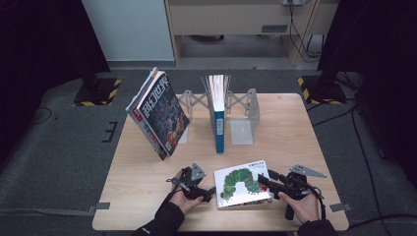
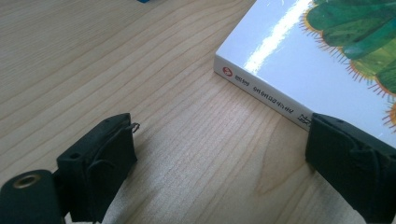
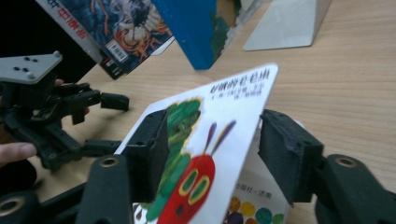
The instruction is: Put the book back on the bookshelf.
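A white picture book with a green caterpillar (image 1: 241, 184) lies flat near the front edge of the wooden table (image 1: 295, 128). My right gripper (image 1: 264, 180) is at the book's right edge. In the right gripper view the front cover (image 3: 224, 102) is lifted and tilted, standing between the jaws of the right gripper (image 3: 212, 140), which are apart with a gap beside the thin cover. My left gripper (image 1: 210, 191) rests low at the book's left side. Seen from the left gripper (image 2: 224, 140), its jaws are wide open over bare wood, one beside the spine of the book (image 2: 299, 51).
An upright blue book (image 1: 219, 123) stands in a metal expanding book rack (image 1: 243, 123) at the table's middle back. Magazines (image 1: 160, 113) lean at the rack's left end. Black stands with yellow-striped bases are on the floor at both far corners.
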Available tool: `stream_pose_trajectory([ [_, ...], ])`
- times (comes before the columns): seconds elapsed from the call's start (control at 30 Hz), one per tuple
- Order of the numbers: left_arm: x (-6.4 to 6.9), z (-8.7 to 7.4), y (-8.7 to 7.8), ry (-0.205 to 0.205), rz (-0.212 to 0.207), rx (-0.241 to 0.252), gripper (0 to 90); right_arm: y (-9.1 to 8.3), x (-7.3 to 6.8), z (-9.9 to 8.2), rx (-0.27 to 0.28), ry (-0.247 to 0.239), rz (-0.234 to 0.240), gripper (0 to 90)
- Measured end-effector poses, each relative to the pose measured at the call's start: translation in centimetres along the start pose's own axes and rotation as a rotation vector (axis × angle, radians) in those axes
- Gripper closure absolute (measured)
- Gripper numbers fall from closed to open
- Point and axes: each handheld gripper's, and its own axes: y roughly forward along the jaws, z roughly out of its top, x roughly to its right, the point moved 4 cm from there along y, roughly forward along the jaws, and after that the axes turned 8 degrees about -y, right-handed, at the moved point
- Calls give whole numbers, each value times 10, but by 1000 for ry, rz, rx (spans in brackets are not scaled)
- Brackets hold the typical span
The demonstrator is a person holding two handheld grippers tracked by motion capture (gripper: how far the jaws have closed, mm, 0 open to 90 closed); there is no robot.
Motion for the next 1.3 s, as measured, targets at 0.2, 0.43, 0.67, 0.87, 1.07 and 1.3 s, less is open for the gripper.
stream_pose_trajectory([
  [0.2, 0, 0, 0, -1, 1, -1, 67, 6, -6, -3, -56, -11, 44, 496],
  [0.43, 0, 0, 1, -4, 7, -6, 51, 11, -4, -5, -81, -9, 65, 535],
  [0.67, -1, 1, 1, -9, 11, -8, 34, 15, -3, -5, -100, 16, 89, 584],
  [0.87, 0, 2, -1, 1, -14, -14, 94, 14, -2, -5, -98, 32, 99, 629],
  [1.07, 3, 5, -4, -44, -66, -10, 186, 13, -2, -2, -78, 40, 116, 672],
  [1.3, 8, 9, -7, -54, -116, 21, 205, 11, -4, 2, -52, 47, 129, 726],
])
